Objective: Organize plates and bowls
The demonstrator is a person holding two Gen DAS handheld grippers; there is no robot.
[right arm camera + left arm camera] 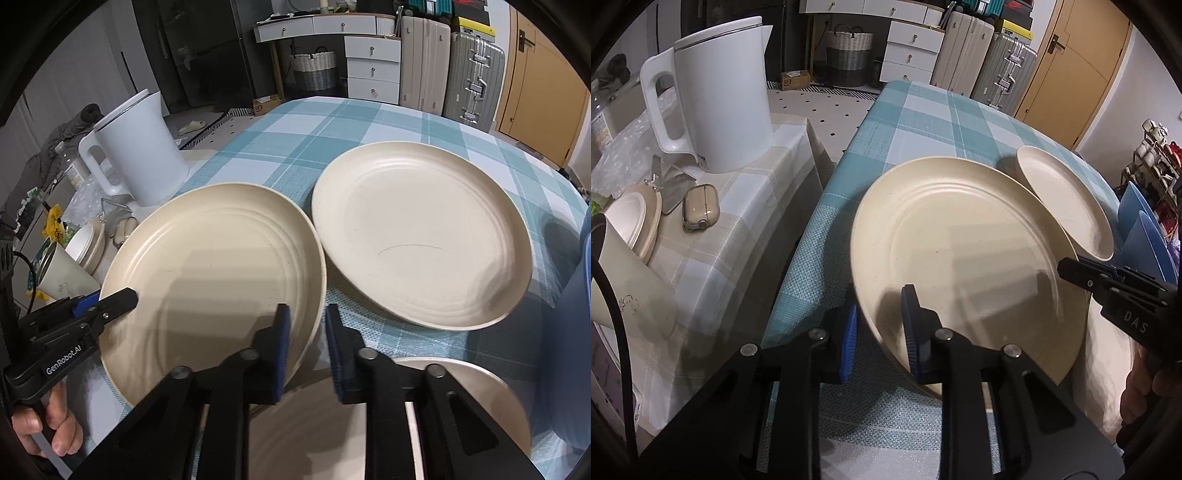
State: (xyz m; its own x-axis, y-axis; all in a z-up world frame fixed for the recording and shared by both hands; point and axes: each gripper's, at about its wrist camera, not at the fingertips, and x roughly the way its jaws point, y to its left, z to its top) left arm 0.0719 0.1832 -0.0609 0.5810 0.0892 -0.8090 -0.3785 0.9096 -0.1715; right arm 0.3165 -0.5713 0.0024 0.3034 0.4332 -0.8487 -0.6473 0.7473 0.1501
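While both my grippers pinch the same cream plate (221, 266) tilted over the checked tablecloth (295, 147), my left gripper (881, 332) clamps its left rim and my right gripper (308, 347) its right rim. Second plate (421, 236) sits just beside it.

a white kettle (716, 99) stands on a side table with a beige checked cloth (738, 236). beside it lie a small beige case (700, 208) and a paper cup (631, 280) on its side. suitcases (450, 62), a woven basket (314, 70), white drawers (373, 70) and a wooden door (1078, 66) line the back.
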